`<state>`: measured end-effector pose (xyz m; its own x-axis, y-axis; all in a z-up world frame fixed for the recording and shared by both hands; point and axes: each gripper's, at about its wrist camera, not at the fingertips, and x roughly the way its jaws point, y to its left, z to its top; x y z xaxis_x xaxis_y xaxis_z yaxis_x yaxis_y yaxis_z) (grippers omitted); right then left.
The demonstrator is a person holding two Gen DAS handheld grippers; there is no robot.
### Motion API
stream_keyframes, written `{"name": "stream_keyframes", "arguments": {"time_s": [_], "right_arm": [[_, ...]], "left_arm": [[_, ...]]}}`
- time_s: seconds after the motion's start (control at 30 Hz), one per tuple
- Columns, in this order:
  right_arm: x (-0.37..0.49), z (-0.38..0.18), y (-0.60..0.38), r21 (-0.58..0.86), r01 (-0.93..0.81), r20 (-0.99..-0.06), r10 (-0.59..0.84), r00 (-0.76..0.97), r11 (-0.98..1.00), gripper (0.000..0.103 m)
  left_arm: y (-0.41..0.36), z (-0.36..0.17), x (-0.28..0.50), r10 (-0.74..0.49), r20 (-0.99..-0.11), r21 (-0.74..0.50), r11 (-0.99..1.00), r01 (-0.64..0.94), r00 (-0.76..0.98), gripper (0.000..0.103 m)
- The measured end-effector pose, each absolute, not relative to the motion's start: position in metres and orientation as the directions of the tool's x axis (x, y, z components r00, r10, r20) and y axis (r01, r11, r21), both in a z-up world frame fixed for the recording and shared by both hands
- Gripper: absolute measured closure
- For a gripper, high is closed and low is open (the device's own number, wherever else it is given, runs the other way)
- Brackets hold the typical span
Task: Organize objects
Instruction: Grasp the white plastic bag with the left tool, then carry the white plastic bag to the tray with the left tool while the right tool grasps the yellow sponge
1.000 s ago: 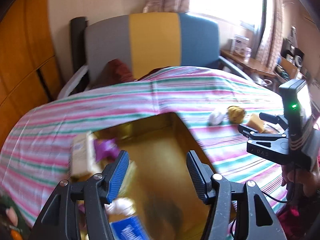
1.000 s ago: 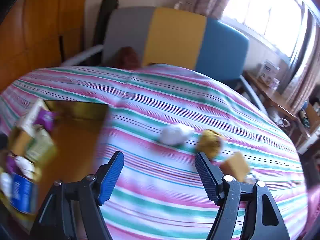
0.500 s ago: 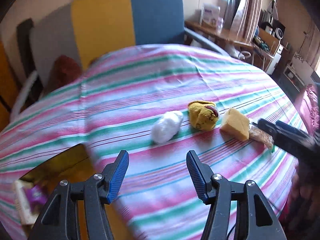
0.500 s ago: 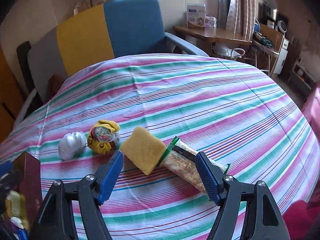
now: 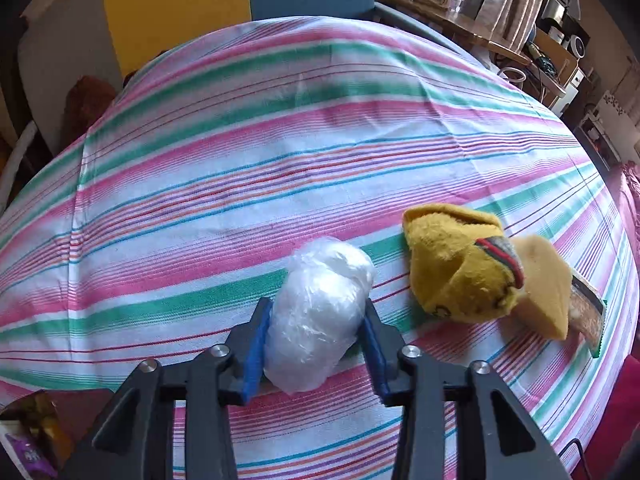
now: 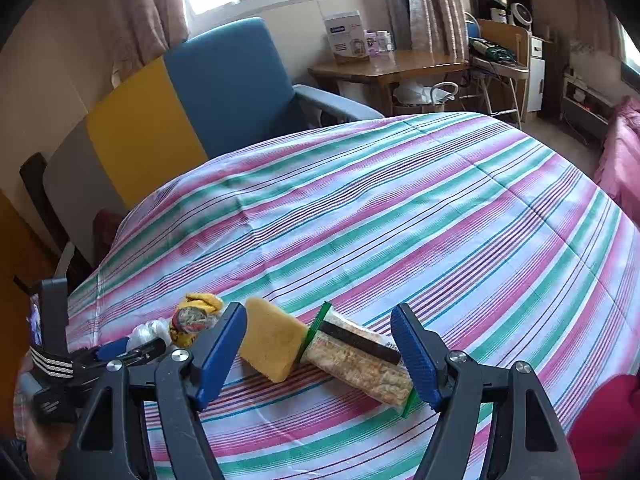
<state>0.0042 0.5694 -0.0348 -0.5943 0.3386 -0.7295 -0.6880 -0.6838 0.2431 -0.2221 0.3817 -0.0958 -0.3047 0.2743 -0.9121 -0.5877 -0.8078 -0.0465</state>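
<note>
Closing my left gripper (image 5: 316, 334) on the crumpled white plastic-wrapped bundle (image 5: 320, 312) lying on the striped tablecloth (image 5: 240, 160), I must next lift it cleanly while my right gripper (image 6: 320, 350) hovers wide over the sponge and snack packet.

Crinkly glossy plastic bundle (image 5: 318, 312), woven tablecloth (image 5: 240, 160)

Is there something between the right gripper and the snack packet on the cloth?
Nothing visible. The right gripper stands open around the snack packet; the sponge lies beside the packet, also between the jaws.
</note>
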Motion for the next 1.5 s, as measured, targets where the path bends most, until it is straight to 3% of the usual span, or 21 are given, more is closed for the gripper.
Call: {"name": "stream_keyframes", "arguments": {"time_s": [0.37, 0.53, 0.73, 0.97, 1.13, 1.2, 1.23, 1.27, 1.43, 1.5], "right_arm": [[0.024, -0.040, 0.601, 0.332, -0.756, -0.730, 0.355, -0.585, -0.564, 0.029], [0.006, -0.052, 0.591, 0.332, -0.699, -0.759, 0.260, -0.596, -0.633, 0.029], [-0.029, -0.070, 0.554, 0.235, -0.569, -0.815, 0.159, -0.557, -0.788, 0.028], [-0.075, -0.085, 0.531, -0.028, -0.371, -0.877, 0.201, -0.437, -0.928, 0.009], [-0.097, -0.104, 0.534, -0.114, -0.288, -0.906, 0.219, -0.362, -0.951, 0.007], [-0.102, -0.111, 0.536, -0.098, -0.284, -0.914, 0.199, -0.353, -0.954, 0.012], [-0.104, -0.113, 0.536, -0.090, -0.292, -0.916, 0.194, -0.350, -0.952, 0.038], [-0.104, -0.115, 0.536, -0.080, -0.306, -0.920, 0.189, -0.342, -0.949, 0.042], [-0.085, -0.112, 0.520, -0.077, -0.297, -0.914, 0.186, -0.359, -0.952, 0.048], [-0.075, -0.110, 0.507, -0.072, -0.278, -0.918, 0.173, -0.358, -0.958, 0.049]], "left_arm": [[0.335, -0.040, -0.152, 0.412, -0.843, -0.105, -0.758, -0.644, -0.347, 0.066], [0.305, -0.019, -0.116, 0.462, -0.816, -0.132, -0.735, -0.666, -0.348, 0.066], [0.264, -0.011, -0.082, 0.482, -0.805, -0.150, -0.729, -0.668, -0.345, 0.066], [0.195, -0.007, -0.065, 0.494, -0.792, -0.203, -0.767, -0.609, -0.358, 0.066], [0.140, -0.007, -0.061, 0.469, -0.790, -0.238, -0.828, -0.508, -0.394, 0.066], [0.121, -0.007, -0.061, 0.453, -0.792, -0.245, -0.850, -0.467, -0.409, 0.066], [0.113, -0.008, -0.060, 0.442, -0.793, -0.243, -0.860, -0.449, -0.418, 0.066], [0.105, -0.008, -0.060, 0.431, -0.795, -0.241, -0.870, -0.429, -0.427, 0.066], [0.079, -0.003, -0.062, 0.352, -0.795, -0.192, -0.919, -0.345, -0.494, 0.066], [0.076, 0.003, -0.059, 0.285, -0.782, -0.115, -0.940, -0.321, -0.554, 0.066]]}}
